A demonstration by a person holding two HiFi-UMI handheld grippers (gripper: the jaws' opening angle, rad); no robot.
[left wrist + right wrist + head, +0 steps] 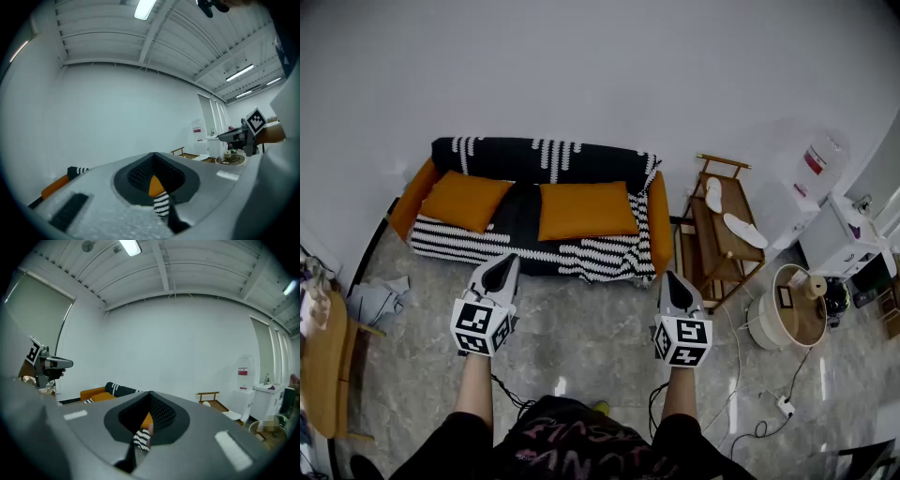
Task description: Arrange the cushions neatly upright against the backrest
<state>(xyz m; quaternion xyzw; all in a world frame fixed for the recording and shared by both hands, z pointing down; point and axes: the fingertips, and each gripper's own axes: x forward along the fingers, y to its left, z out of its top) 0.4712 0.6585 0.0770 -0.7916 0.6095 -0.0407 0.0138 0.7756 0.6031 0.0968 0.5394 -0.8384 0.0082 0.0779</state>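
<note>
One sofa (534, 155) stands ahead of both grippers. Two orange cushions lie on its seat: one cushion (467, 201) ahead-left of the left gripper (502, 265), the other cushion (586, 210) ahead, between it and the right gripper (673, 281). A wooden rack (719, 248) to the right of the right gripper holds two white slippers (743, 230), and both grippers' jaws are closed together on nothing.

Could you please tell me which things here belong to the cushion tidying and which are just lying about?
For the job: left cushion, right cushion, backrest.
Lying about: slippers, wooden rack, grey cloth, power strip.
</note>
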